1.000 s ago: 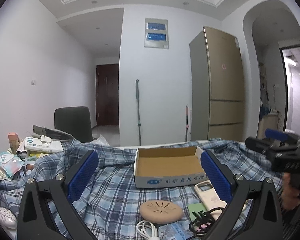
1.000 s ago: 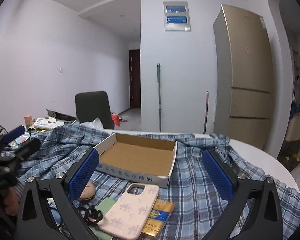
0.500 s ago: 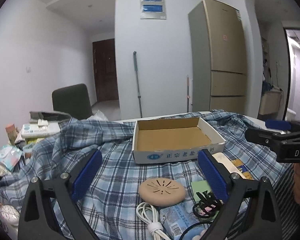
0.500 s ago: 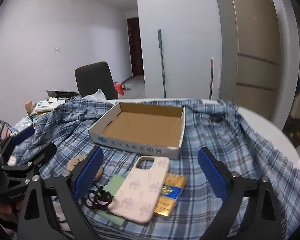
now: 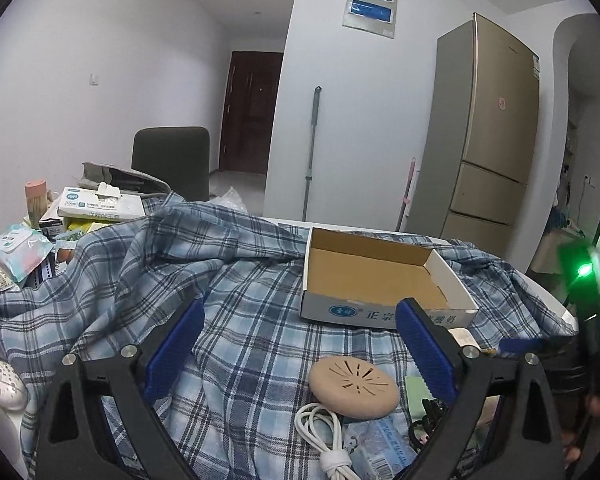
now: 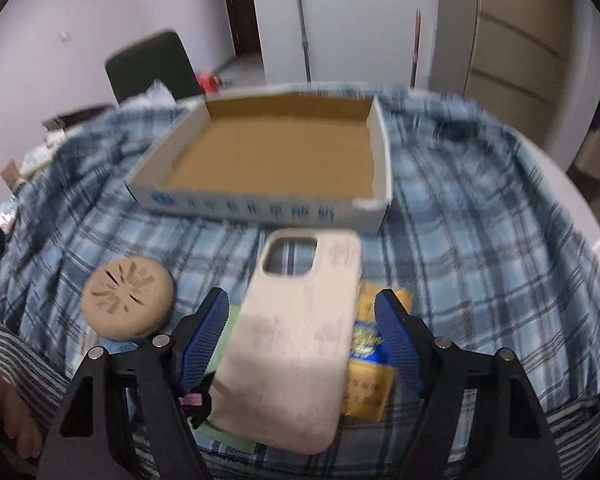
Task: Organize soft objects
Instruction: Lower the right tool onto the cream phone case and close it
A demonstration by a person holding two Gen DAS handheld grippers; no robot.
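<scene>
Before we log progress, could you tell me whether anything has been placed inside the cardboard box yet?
No, the cardboard box shows only its bare brown floor.

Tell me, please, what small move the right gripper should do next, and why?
Probably lower the right gripper a little further and close on the pale phone case. Its jaws have just been closing and now straddle the case, but the pads do not press it yet. The cardboard box just beyond is empty, ready to receive it.

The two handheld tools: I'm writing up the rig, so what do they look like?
Both the left tool and the right tool have black angular arms with silver bolts and blue ribbed rubber pads. In the left view, the right tool's body shows a green light.
</scene>
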